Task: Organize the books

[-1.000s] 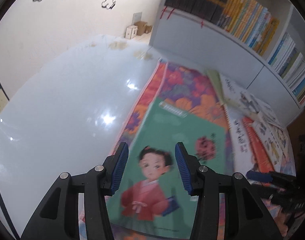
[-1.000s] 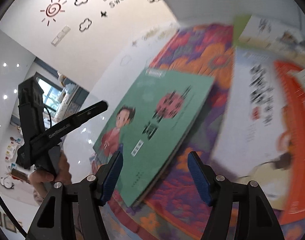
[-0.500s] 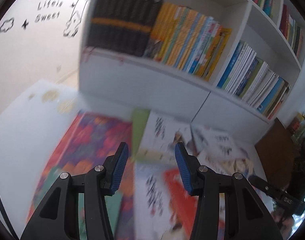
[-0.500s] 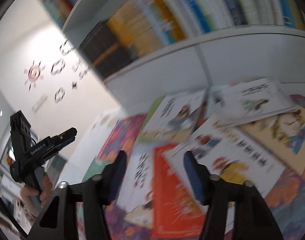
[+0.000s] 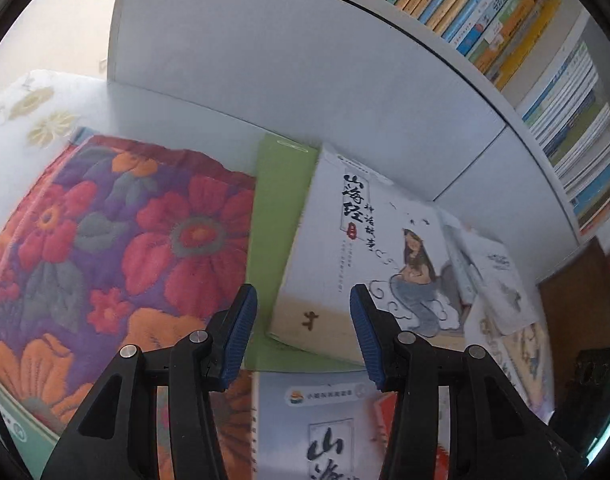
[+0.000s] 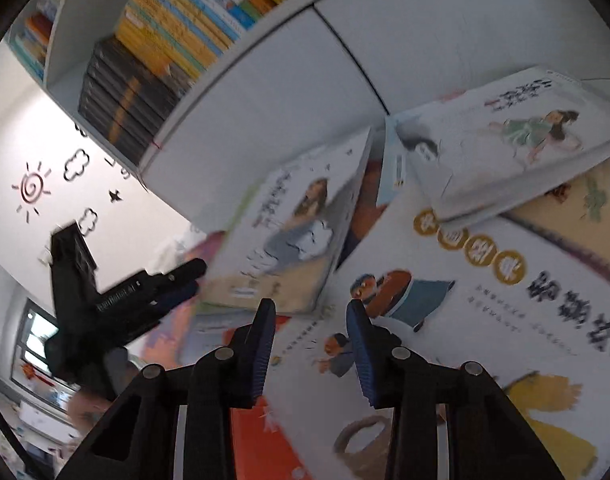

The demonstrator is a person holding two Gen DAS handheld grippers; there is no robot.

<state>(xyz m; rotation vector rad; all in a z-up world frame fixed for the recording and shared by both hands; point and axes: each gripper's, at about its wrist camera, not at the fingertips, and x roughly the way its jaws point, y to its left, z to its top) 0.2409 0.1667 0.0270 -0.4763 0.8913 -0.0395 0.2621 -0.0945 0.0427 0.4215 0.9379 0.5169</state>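
Observation:
Several picture books lie scattered on the floor before a white bookshelf (image 5: 345, 60). A white book with a seated woman on its cover (image 5: 369, 240) rests on a green book (image 5: 279, 208). My left gripper (image 5: 303, 300) hovers just above its near edge, open and empty. In the right wrist view the same white book (image 6: 297, 232) lies left of a big white book with a man in blue (image 6: 465, 300). My right gripper (image 6: 311, 312) hangs over these; its jaws are closing with nothing between them. The left gripper (image 6: 197, 276) shows at the left.
A floral quilt (image 5: 105, 240) covers the floor at the left. Rows of upright books fill the shelves (image 6: 177, 40). Another white book (image 6: 517, 136) tops the pile at the right, an orange-red book (image 6: 257, 440) lies near. A brown cabinet (image 5: 573, 312) stands right.
Both views swung away from the green book with the girl on the quilt toward the shelf and the book pile, and came closer. The right jaws narrowed; the left kept their gap.

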